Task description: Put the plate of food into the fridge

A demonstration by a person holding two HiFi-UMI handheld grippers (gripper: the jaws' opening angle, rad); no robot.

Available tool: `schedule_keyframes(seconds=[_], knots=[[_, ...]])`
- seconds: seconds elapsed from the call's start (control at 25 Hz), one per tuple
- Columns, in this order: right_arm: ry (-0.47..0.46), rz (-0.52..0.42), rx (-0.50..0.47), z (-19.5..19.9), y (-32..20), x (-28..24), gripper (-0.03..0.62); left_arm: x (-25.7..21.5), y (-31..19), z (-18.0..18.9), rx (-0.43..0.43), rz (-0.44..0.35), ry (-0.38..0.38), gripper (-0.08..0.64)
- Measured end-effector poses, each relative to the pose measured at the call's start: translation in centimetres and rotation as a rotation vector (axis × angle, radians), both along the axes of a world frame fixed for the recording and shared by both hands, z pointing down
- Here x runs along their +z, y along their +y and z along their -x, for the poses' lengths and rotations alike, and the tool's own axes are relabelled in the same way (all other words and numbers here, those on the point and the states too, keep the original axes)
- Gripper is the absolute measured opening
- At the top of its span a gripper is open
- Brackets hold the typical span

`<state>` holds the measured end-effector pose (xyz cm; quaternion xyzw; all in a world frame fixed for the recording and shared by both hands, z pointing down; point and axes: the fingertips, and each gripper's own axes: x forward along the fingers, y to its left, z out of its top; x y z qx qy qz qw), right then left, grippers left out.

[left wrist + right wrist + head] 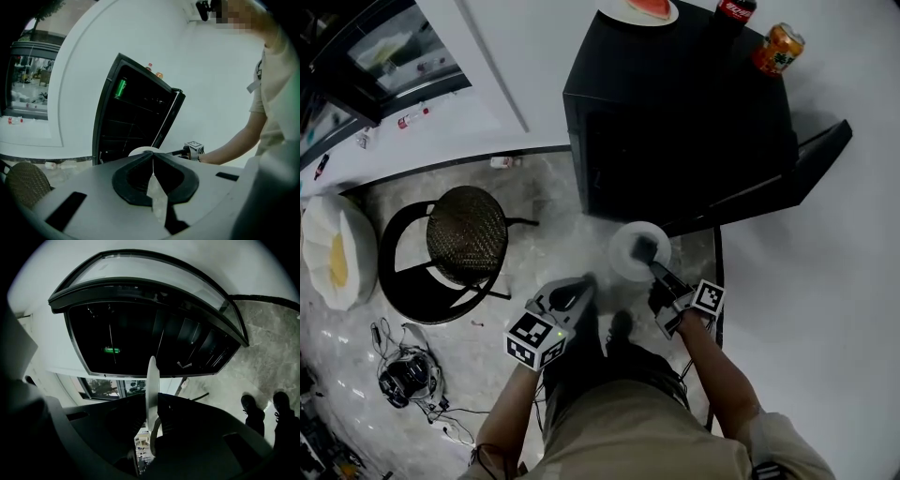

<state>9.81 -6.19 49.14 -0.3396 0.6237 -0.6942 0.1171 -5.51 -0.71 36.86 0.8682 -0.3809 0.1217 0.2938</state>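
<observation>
The fridge (675,112) has its door (787,173) open. The plate (625,255) hangs just in front of the opening, over the floor, not yet inside. The right gripper (650,255) has its fingers clenched on the plate's rim; the left gripper (579,289) is pressed closed on nothing. What seems left is to set the plate on a shelf, let go, and probably shut the door.

Only the head view shows a watermelon plate (639,9), bottle (733,11) and can (780,47) on top of the fridge. Only the right gripper view shows the pinched rim edge-on and a green light (111,350) inside. No view shows clearly whether there is food on the held plate.
</observation>
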Motion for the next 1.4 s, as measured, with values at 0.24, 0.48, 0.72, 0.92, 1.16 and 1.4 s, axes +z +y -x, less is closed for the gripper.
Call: schedule_keyframes(seconds=[0.24, 0.48, 0.72, 0.92, 1.16, 1.4], knots=[[0.023, 0.016, 0.028, 0.3, -1.4, 1.6, 0.063, 1.6, -0.7, -0.2, 0.007, 0.029, 0.014, 0.011], [0.038, 0.021, 0.033, 1.3, -3.0, 2.7, 0.063, 3.5, -1.6, -0.4, 0.033, 0.063, 0.02, 0.011], [0.042, 0.037, 0.054, 1.9, -4.2, 4.0, 0.063, 4.9, -2.1, -0.4, 0.055, 0.088, 0.027, 0.011], [0.037, 0.04, 0.082, 2.2, -5.1, 5.2, 0.063, 6.0, -2.5, 0.5, 0.045, 0.108, 0.032, 0.011], [0.04, 0.048, 0.116, 2.4, -5.9, 6.1, 0.063, 7.6, -3.6, 1.7, 0.031, 0.12, 0.018, 0.011], [0.043, 0.04, 0.12, 2.8, -6.2, 6.6, 0.063, 9.7, -4.7, 3.1, 0.005, 0.14, 0.0, 0.011]])
